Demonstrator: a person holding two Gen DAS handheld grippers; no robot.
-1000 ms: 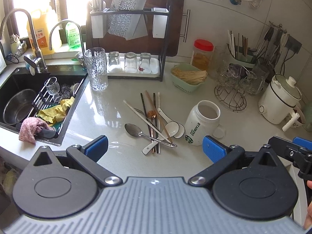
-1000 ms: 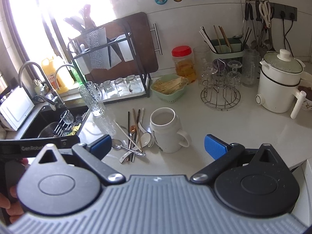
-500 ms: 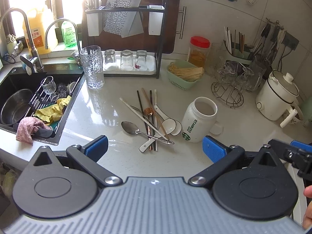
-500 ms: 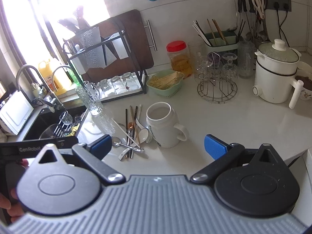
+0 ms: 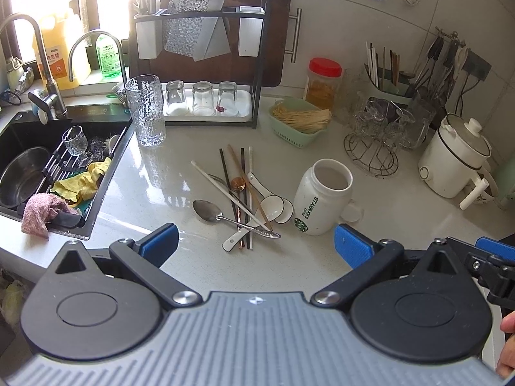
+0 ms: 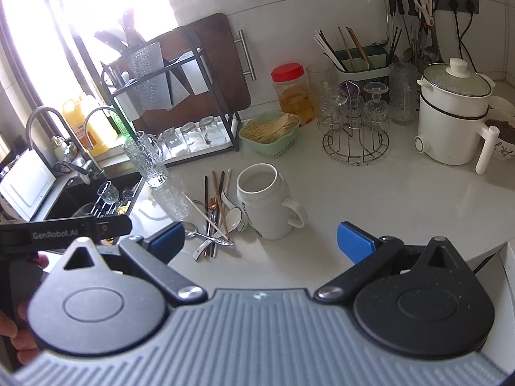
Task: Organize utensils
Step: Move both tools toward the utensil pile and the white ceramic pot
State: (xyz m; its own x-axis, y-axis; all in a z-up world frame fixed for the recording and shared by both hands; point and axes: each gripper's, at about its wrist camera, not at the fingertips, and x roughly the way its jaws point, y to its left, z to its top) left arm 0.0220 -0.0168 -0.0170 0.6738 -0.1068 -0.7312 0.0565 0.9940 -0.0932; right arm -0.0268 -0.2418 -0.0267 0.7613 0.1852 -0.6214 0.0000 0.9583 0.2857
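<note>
Left claw [image 5: 256, 246] spread wide, empty, low in the frame; right claw [image 6: 260, 241] likewise agape, gripping nothing. Just beyond, mid-frame: pile of utensils [image 5: 239, 197] on the counter [image 5: 180, 180], chopsticks crossed over a steel spoon [image 5: 206, 209] and a white ceramic spoon [image 5: 272, 206], beside a white mug [image 5: 322, 201]. Probably light, stiff, slick (ceramic breakable); best pinched mid-handle, singly. Likely destination: green holder [image 6: 360, 64], upper right.

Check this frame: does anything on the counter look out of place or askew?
Yes. A heap of loose utensils (chopsticks, metal spoons and white ceramic spoons) lies crisscrossed on the counter left of the upright Starbucks mug, not in a holder. Nothing looks spilled or broken.
</note>
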